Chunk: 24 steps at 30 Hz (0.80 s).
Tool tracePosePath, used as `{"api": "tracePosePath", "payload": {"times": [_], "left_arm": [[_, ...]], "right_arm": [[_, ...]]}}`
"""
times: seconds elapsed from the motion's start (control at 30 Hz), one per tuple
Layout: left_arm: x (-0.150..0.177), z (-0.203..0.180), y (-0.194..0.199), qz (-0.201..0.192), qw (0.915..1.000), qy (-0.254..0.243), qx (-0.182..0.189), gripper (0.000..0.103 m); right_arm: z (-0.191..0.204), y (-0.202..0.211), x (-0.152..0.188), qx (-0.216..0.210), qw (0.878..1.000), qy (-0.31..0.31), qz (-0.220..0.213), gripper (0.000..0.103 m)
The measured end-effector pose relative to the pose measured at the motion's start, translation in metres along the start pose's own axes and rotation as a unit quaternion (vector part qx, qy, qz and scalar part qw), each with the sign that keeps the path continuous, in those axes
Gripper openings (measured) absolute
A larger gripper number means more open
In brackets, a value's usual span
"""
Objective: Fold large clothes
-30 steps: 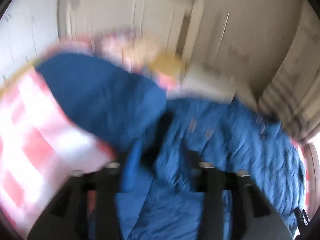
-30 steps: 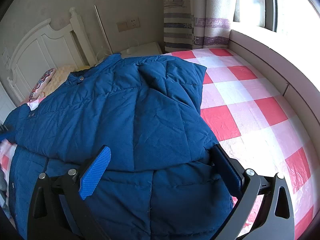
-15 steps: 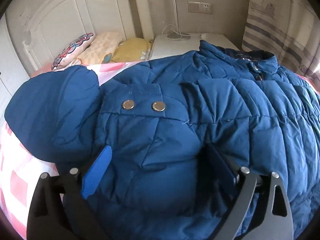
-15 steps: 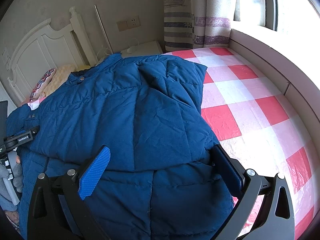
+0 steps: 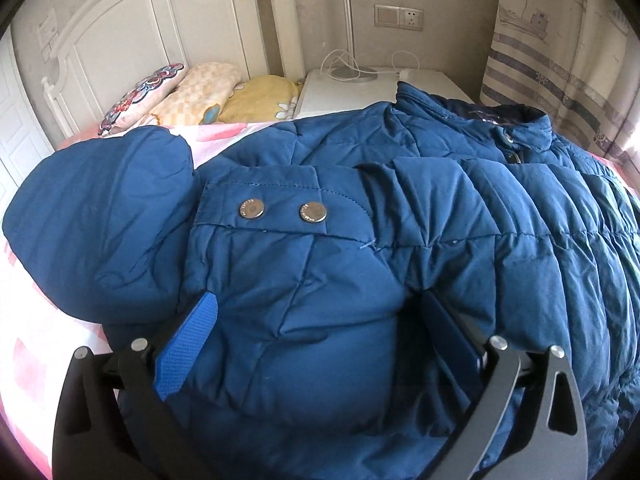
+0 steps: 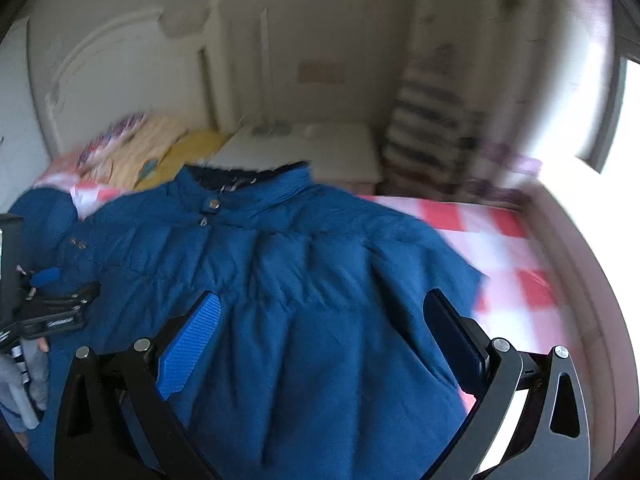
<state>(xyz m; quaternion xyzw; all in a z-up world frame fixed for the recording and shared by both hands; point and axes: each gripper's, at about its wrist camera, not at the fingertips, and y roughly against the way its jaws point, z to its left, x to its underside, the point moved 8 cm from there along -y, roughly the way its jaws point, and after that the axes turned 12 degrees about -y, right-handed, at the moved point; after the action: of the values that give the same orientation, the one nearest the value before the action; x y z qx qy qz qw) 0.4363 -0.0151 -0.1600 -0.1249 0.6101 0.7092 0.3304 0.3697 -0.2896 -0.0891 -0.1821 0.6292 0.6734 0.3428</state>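
Jacket (image 5: 360,248) lies lengthwise, collar toward headboard (image 5: 132,28); left gripper (image 5: 316,320) and right gripper (image 6: 320,320) spread wide

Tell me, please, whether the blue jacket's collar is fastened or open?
Fastened: the blue jacket has its collar closed by a snap, front panels together.

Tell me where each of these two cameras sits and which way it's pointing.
Left wrist: on the left gripper, looking along its open jaws over the blue jacket toward the headboard.
Right wrist: on the right gripper, jaws open, blurred, facing the jacket's collar; the left gripper shows at left.
Shared: jacket, pillows, nightstand.
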Motion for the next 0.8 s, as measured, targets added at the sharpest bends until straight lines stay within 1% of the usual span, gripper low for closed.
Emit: {"api": "tracePosePath", "payload": {"times": [0.03,0.13,0.17,0.2,0.27,0.3,0.37,0.4,0.43,0.5,0.53,0.57,0.63,0.67,0.73,0.77,0.8], "left_arm": [[0.0,0.0,0.0,0.0,1.0,0.0,0.0,0.101],[0.0,0.0,0.0,0.0,1.0,0.0,0.0,0.101],[0.0,0.0,0.0,0.0,1.0,0.0,0.0,0.101],[0.0,0.001,0.0,0.0,1.0,0.0,0.0,0.101],[0.0,0.001,0.0,0.0,1.0,0.001,0.001,0.101],[-0.001,0.001,0.0,0.0,1.0,0.001,0.002,0.101],[0.0,0.001,0.0,0.001,1.0,0.0,0.0,0.101],[0.0,0.001,0.0,0.0,1.0,0.0,0.0,0.101],[-0.001,0.001,0.0,0.0,1.0,0.0,0.0,0.101],[0.0,0.001,0.0,0.001,1.0,0.001,0.001,0.101],[0.0,0.001,0.0,0.0,1.0,0.001,0.001,0.101],[0.0,0.001,0.0,0.0,1.0,0.0,0.0,0.101],[-0.001,0.001,0.0,0.0,1.0,0.001,0.001,0.101],[-0.001,0.001,0.0,0.001,1.0,0.001,0.001,0.101],[-0.001,0.001,0.0,0.001,1.0,0.0,0.0,0.101],[-0.001,0.001,0.0,0.001,1.0,0.001,0.0,0.101],[-0.001,0.001,-0.001,0.001,1.0,0.001,0.001,0.101]], "right_arm": [[0.0,-0.013,-0.001,0.006,1.0,0.001,0.014,0.098],[-0.014,-0.057,0.008,0.047,0.997,0.004,0.068,0.099],[-0.018,-0.066,0.014,0.036,0.996,-0.009,0.083,0.099],[-0.019,-0.065,0.013,0.03,0.996,-0.017,0.078,0.098],[-0.021,-0.054,0.012,0.038,0.996,-0.027,0.075,0.098],[-0.022,-0.044,0.01,0.035,0.997,-0.036,0.063,0.098],[-0.019,-0.022,0.009,0.01,0.998,-0.049,0.035,0.098],[-0.017,-0.017,0.014,0.006,0.998,-0.045,0.032,0.098],[-0.017,-0.016,0.02,0.011,0.999,-0.036,0.038,0.098],[-0.022,-0.026,0.043,0.03,0.996,-0.019,0.081,0.098],[-0.021,-0.026,0.047,0.029,0.996,-0.02,0.083,0.098],[-0.023,-0.021,0.047,0.03,0.996,-0.028,0.075,0.098],[-0.027,-0.008,0.046,0.043,0.996,-0.045,0.068,0.098],[-0.026,0.004,0.046,0.035,0.996,-0.059,0.058,0.098],[-0.017,0.024,0.05,0.006,0.996,-0.073,0.041,0.098],[-0.009,0.029,0.055,-0.004,0.997,-0.065,0.04,0.098],[0.0,0.028,0.064,-0.002,0.998,-0.041,0.049,0.098]]}}
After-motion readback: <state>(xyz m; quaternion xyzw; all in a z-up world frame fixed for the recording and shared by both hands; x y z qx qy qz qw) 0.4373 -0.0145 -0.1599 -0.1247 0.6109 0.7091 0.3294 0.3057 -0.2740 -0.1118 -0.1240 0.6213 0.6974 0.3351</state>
